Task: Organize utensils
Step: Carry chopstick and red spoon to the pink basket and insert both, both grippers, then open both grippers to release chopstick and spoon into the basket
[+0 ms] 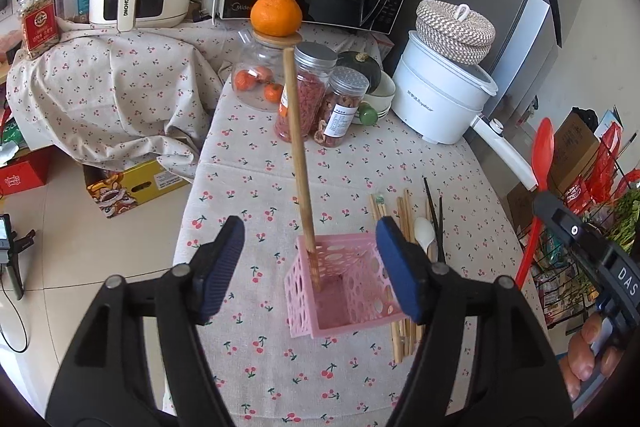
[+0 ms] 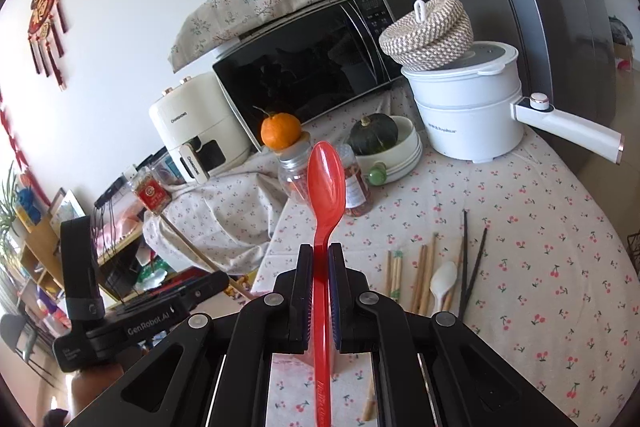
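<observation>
Pink basket (image 1: 344,287) sits near the table's (image 1: 248,187) front-left edge, bare cloth ahead of it; chopsticks (image 2: 424,279) and white spoon (image 2: 442,283) lie just to its right. Wooden stick (image 1: 298,147) stands in the basket's far-left corner, long axis leaning away. Left gripper (image 1: 312,267) hovers wide open over the basket, holding nothing. Right gripper (image 2: 320,267) is clamped on the red spoon (image 2: 325,187), bowl pointing up and forward, raised off to the basket's right.

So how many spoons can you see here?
2. A red spoon is clamped in the right gripper, bowl pointing up. A white spoon lies on the tablecloth among the chopsticks, beside the pink basket. More could be hidden behind the basket.
</observation>
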The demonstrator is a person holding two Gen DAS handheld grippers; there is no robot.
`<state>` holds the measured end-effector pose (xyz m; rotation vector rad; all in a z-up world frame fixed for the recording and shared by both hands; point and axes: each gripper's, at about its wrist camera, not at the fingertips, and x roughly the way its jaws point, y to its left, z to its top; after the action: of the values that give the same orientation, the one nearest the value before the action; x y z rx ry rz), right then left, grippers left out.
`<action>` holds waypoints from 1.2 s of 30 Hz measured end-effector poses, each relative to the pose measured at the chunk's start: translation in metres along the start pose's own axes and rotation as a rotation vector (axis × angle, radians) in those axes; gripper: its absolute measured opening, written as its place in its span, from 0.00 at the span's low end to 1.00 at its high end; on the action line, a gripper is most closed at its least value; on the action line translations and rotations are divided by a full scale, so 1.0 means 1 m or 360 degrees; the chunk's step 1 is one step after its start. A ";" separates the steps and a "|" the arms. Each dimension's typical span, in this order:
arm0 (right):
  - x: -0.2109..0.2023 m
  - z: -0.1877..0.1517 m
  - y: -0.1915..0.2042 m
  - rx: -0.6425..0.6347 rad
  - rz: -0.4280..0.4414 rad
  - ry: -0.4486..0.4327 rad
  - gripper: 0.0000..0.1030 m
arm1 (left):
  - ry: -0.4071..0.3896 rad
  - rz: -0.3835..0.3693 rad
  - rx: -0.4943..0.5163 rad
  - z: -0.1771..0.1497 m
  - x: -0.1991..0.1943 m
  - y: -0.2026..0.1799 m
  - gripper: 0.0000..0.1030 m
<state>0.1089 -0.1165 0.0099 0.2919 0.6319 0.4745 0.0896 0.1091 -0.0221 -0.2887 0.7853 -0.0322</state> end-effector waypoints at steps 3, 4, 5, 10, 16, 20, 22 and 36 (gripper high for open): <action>0.005 0.004 0.016 0.0006 0.0038 -0.0064 0.07 | 0.0005 0.0004 -0.0005 -0.005 -0.010 0.009 0.78; 0.007 0.005 0.022 0.0002 0.0049 -0.0089 0.07 | 0.0011 0.0006 -0.0009 -0.007 -0.012 0.013 0.79; 0.008 0.006 0.028 -0.0008 0.0055 -0.0119 0.07 | 0.0020 0.0014 -0.0014 -0.009 -0.015 0.017 0.80; 0.017 0.006 0.056 -0.0079 0.0011 -0.0290 0.07 | 0.0087 0.0067 -0.0050 -0.022 -0.021 0.040 0.80; 0.035 -0.002 0.078 -0.0091 -0.0111 -0.0435 0.07 | 0.0133 0.0098 -0.0084 -0.031 -0.025 0.061 0.80; 0.048 -0.012 0.085 -0.0097 -0.0209 -0.0475 0.07 | 0.0147 0.0091 -0.0103 -0.033 -0.024 0.069 0.80; 0.056 -0.018 0.087 -0.0096 -0.0258 -0.0474 0.07 | 0.0149 0.0085 -0.0108 -0.034 -0.025 0.070 0.80; 0.037 -0.016 0.057 0.0104 -0.0190 -0.0297 0.35 | 0.0190 0.0040 -0.0083 -0.037 -0.020 0.053 0.80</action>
<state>0.1061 -0.0474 0.0019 0.3537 0.4801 0.3081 0.0454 0.1541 -0.0469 -0.3283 0.9091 -0.0054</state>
